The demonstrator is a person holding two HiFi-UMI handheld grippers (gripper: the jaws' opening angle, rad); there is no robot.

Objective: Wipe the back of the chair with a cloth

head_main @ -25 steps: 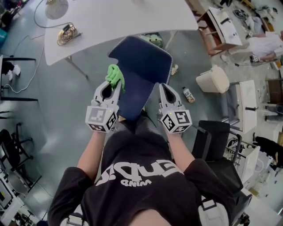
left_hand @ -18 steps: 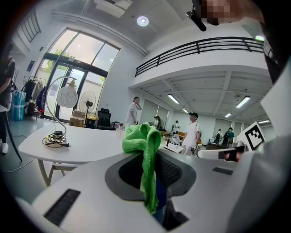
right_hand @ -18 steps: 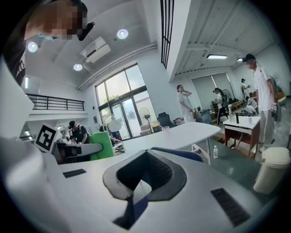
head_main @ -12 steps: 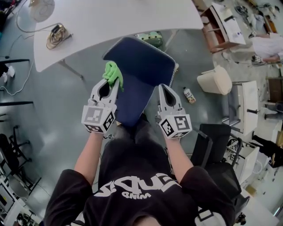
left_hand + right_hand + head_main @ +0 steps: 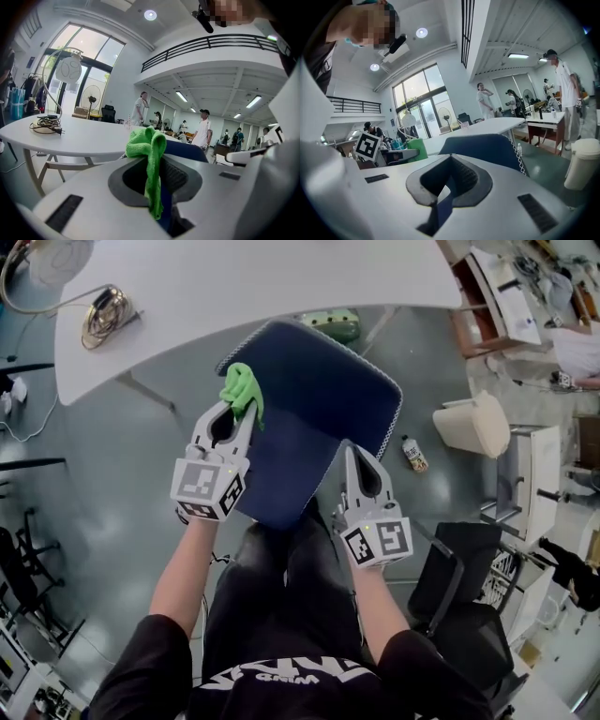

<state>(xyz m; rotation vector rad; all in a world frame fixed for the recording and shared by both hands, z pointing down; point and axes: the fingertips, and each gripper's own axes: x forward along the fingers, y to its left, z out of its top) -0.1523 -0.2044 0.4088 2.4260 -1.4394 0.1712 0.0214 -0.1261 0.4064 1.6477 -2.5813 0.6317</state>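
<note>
The dark blue chair back [image 5: 319, 399] stands in front of me, its top edge toward the white table. My left gripper [image 5: 239, 409] is shut on a green cloth [image 5: 242, 390] and holds it against the back's upper left edge. In the left gripper view the cloth [image 5: 149, 150] bunches above the jaws and hangs down between them. My right gripper [image 5: 349, 450] is at the back's right side with its jaws together and nothing in them. In the right gripper view the chair back [image 5: 483, 147] rises just beyond that gripper [image 5: 451, 157].
A white table [image 5: 234, 277] with a coiled cable [image 5: 103, 310] lies beyond the chair. A cream bin [image 5: 473, 423] and a small bottle [image 5: 412, 454] stand on the floor at the right. A black chair [image 5: 450, 568] is close at my right. People stand farther off.
The left gripper has carried the cloth up the chair back's left edge toward the top corner. The right gripper has slid lower along the right side.
</note>
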